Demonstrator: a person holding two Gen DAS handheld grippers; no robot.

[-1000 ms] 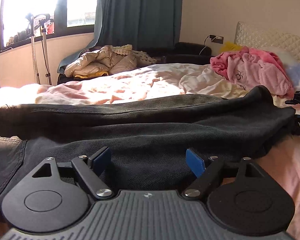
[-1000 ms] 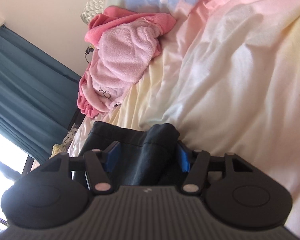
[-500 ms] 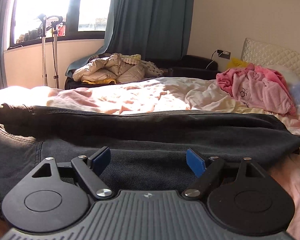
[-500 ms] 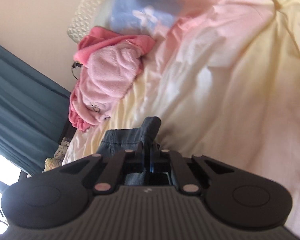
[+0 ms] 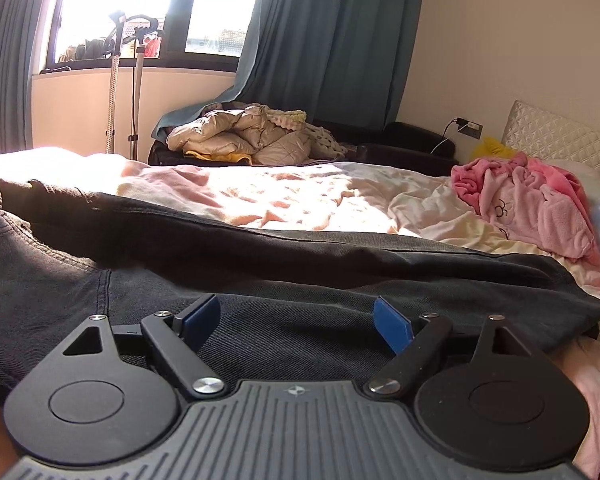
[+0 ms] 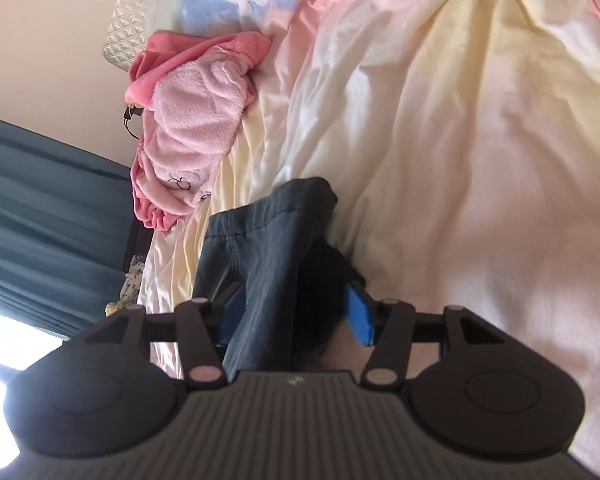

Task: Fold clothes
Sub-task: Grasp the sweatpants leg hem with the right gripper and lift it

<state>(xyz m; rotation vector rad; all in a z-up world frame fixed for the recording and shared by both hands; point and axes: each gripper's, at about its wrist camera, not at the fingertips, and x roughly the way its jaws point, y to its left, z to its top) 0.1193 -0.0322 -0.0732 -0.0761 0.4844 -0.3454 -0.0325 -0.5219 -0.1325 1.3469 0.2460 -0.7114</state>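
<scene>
Dark grey jeans (image 5: 260,280) lie stretched across the bed, waist at left, leg ends at right. My left gripper (image 5: 296,318) is open and empty, low over the middle of the jeans. In the right wrist view the leg end of the jeans (image 6: 268,240) lies between the blue pads (image 6: 358,316) of my right gripper (image 6: 292,312), whose jaws stand open around the cloth. The cloth hides the left pad in part.
A pink fleece garment (image 5: 532,208) lies near the quilted headboard (image 5: 560,136); it also shows in the right wrist view (image 6: 188,120). A beige padded jacket (image 5: 240,136) sits on a dark sofa by teal curtains (image 5: 332,40). A cream-pink bedsheet (image 6: 460,120) covers the bed.
My right gripper shut on the jeans' leg end half a second ago and has now opened again around it. The left gripper shifted to the right along the jeans and stayed open.
</scene>
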